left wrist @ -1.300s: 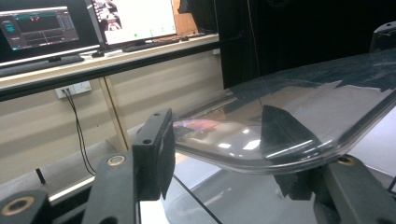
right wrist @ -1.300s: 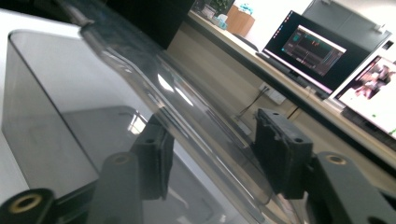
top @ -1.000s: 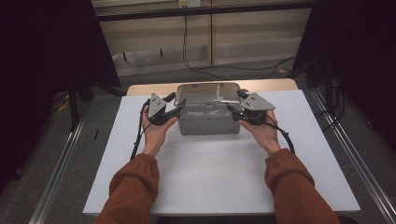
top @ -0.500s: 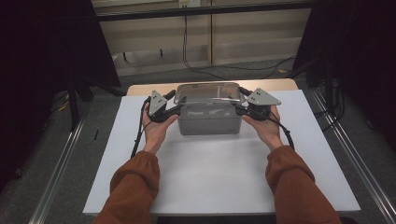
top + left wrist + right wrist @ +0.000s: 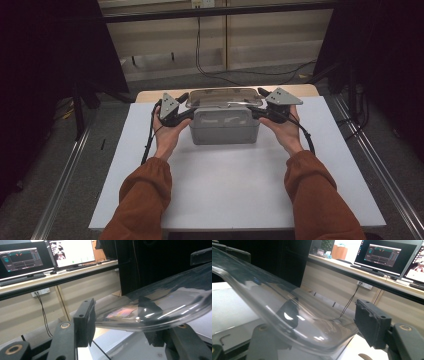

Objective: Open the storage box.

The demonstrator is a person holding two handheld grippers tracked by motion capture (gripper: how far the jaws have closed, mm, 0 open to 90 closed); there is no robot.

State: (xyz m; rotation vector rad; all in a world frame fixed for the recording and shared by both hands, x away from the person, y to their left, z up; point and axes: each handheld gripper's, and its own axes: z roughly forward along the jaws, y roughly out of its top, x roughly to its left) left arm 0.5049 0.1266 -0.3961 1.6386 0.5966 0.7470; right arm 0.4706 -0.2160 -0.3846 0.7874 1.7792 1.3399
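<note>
The clear lid (image 5: 224, 97) lies with its long axis running left to right, spanning the gap between the two tools. It sits above the grey box (image 5: 224, 126), which stands at the far middle of the white worktop (image 5: 235, 185). The left tool (image 5: 181, 113) is at the lid's left short end and the right tool (image 5: 257, 111) at its right short end, each equally near.

In the left gripper view, the lid's edge (image 5: 155, 312) passes between the jaws, which stand narrow around it. The right gripper view shows the same: the lid's rim (image 5: 294, 320) lies between narrow jaws.

Whether the lid rests on the box rim or is raised clear of it cannot be determined. The jaw contact faces are hidden behind the reflective plastic. The box interior is not readable.
</note>
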